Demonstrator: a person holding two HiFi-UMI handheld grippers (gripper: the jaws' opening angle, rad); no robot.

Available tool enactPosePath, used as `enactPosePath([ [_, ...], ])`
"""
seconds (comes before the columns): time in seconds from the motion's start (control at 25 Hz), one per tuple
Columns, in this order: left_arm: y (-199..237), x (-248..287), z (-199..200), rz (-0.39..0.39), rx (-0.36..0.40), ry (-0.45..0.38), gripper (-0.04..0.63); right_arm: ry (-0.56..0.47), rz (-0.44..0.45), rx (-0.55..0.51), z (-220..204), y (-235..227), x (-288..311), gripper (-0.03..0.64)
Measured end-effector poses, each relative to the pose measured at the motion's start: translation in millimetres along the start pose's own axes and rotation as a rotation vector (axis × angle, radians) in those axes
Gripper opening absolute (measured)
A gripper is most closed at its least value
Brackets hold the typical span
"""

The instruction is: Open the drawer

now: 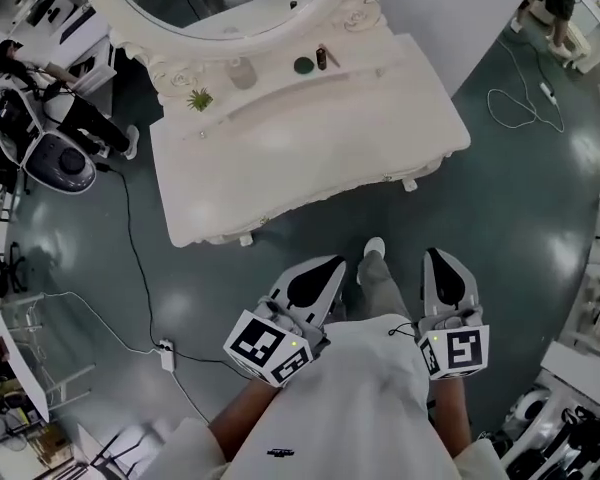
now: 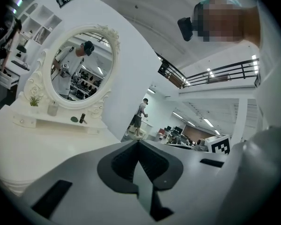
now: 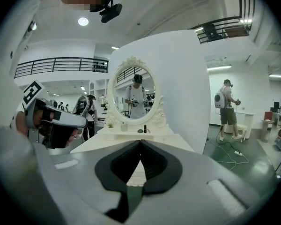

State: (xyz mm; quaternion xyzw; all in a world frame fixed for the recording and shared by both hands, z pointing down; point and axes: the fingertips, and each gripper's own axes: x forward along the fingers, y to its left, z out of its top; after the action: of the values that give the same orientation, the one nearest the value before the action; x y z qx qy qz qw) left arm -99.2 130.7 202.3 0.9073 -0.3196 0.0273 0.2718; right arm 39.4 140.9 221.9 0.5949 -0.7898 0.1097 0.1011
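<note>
The white dressing table (image 1: 310, 148) with its oval mirror (image 1: 230, 8) stands ahead of me. Its carved front edge (image 1: 320, 200) faces me, and from above I cannot make out a drawer front or handle. Both grippers hang in the air short of the table, over the green floor. My left gripper (image 1: 335, 261) (image 2: 138, 143) is shut with nothing between its jaws. My right gripper (image 1: 432, 255) (image 3: 140, 143) is shut and empty too. In the right gripper view the table (image 3: 131, 139) lies straight ahead, its front mostly hidden behind the jaws.
On the table top stand a small plant (image 1: 199, 99), a pale bottle (image 1: 242, 73), a dark round dish (image 1: 303, 65) and a small dark bottle (image 1: 322, 58). A cable (image 1: 132, 258) and a power strip (image 1: 166, 356) lie on the floor at left. A person (image 3: 227, 109) stands at right.
</note>
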Motion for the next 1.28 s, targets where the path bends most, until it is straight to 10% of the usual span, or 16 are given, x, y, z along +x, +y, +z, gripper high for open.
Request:
enactPosePath([
  [1.28,52,151,-11,0.254,0.038,0.123,0.009,0.046,0.208,0.043,-27,-110,129,0.038],
])
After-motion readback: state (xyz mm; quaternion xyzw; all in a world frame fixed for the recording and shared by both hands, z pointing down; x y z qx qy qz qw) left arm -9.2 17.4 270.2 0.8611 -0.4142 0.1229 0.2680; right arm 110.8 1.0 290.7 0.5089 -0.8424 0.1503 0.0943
